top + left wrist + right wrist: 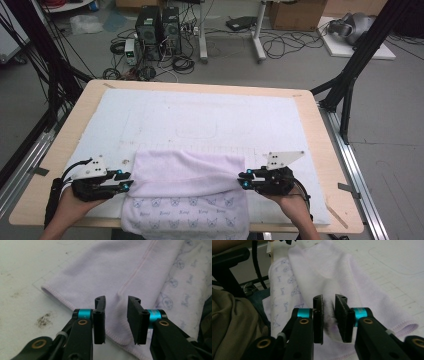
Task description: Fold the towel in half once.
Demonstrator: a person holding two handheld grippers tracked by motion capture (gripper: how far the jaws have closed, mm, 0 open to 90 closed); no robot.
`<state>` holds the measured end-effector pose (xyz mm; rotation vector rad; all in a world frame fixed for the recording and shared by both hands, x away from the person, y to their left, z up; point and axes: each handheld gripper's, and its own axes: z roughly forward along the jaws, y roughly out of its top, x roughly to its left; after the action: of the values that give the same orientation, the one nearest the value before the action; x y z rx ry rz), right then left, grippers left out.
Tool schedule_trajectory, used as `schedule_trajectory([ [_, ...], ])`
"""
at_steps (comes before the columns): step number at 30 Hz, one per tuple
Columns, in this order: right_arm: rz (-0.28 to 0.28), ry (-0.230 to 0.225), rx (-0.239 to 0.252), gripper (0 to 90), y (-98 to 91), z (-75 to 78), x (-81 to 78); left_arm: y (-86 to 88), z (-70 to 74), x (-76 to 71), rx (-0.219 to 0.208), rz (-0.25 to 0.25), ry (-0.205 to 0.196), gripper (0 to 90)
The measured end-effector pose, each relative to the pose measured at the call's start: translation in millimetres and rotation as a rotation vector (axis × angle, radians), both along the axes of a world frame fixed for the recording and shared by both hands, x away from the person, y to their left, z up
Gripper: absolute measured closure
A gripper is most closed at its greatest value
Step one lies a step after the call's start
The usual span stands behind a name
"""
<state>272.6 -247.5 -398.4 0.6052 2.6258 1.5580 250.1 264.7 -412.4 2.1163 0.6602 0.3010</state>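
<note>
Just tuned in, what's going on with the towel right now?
A person is folding a pale lilac towel on the white mat, one gripper at each side edge. The folded part lies on the mat and the printed end hangs over the near table edge. The left gripper has its jaws apart with the towel's edge between them, not pressed. The right gripper also stands slightly open, cloth bunched between its jaws, so both look like they are letting go.

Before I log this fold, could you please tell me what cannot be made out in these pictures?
- High view: the towel's near edge is cut off by the picture's bottom.
- Right gripper view: the right claw has towel fabric between its jaws; the jaws hide whether the pads press on it.
- High view: the towel's printed motifs are too small to read.
</note>
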Motion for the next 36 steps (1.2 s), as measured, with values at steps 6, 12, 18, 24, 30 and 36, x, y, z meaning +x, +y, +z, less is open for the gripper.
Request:
schedule_trajectory([
  [6, -0.075, -0.009, -0.013, 69.4, -0.7, -1.3, 22.7, -7.0, 2.2, 29.3, -0.021, 0.046, -0.001, 59.9],
  [12, -0.096, 0.034, -0.041, 65.8, 1.1, -7.5, 38.3, -22.8, -7.0, 43.3, -0.018, 0.003, 0.054, 55.5],
  [18, -0.018, 0.006, -0.068, 63.1, 15.3, -8.2, 20.7, -31.8, -14.7, 24.1, 0.030, -0.080, 0.080, 54.1],
  [24, 0.024, 0.041, -0.163, 58.8, 25.9, -26.2, 9.0, -28.1, -24.0, 19.3, 0.067, -0.104, 0.122, 56.6],
  [30, 0.057, 0.074, -0.191, 82.8, 30.0, -37.3, 8.3, -29.3, -21.6, 13.7, 0.068, -0.144, 0.092, 86.8],
  [36, 0.075, 0.034, -0.143, 84.7, 26.2, -22.0, -7.0, -19.7, -4.5, -4.6, 0.030, -0.145, 0.037, 87.1],
])
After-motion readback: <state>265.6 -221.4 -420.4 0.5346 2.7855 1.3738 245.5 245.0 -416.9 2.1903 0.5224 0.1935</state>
